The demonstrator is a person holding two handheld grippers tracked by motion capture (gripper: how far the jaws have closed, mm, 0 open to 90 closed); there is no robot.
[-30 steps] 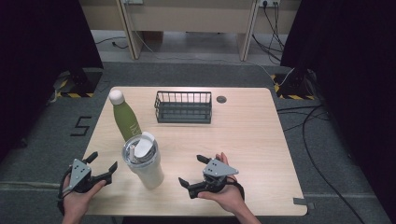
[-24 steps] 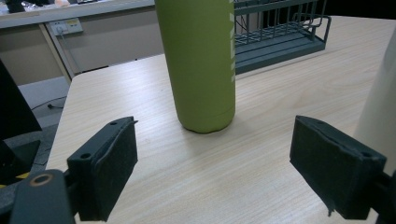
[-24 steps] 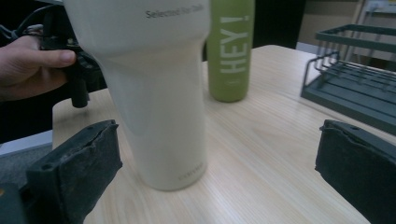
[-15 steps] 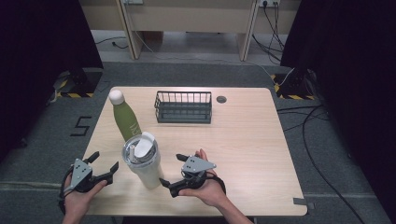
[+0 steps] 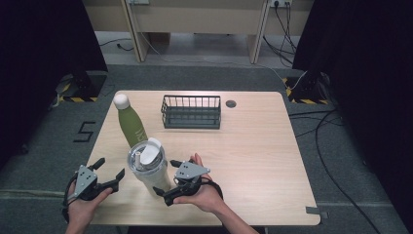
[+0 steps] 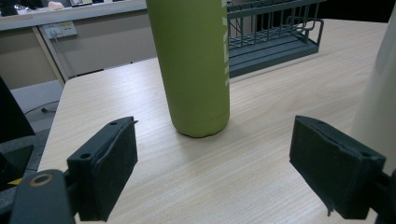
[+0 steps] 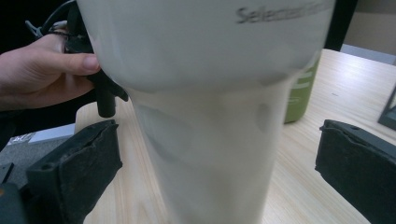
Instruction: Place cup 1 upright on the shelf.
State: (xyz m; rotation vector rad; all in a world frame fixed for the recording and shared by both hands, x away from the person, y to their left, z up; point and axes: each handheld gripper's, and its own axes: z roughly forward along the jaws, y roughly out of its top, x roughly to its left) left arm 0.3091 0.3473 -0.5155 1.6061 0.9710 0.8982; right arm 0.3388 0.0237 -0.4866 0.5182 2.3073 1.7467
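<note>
A white tumbler [image 5: 147,165] with a lid stands near the table's front left. Just behind it is a green bottle [image 5: 130,124] with a white cap. My right gripper [image 5: 165,177] is against the tumbler's right side, its jaws wide. They have just been opening. In the right gripper view the tumbler [image 7: 210,116] stands between the pads, which are apart from it. My left gripper [image 5: 110,168] is open at the front left corner. In its own view the left gripper [image 6: 212,172] faces the green bottle [image 6: 194,65], with nothing between the pads.
A dark wire basket [image 5: 191,112] stands at the back middle of the wooden table [image 5: 253,156], with a small dark disc [image 5: 231,104] to its right. The table's right half is bare wood. Cables lie on the floor to the right.
My right gripper has slid left across the table up to the tumbler. The left gripper, tumbler, bottle and basket have stayed where they were.
</note>
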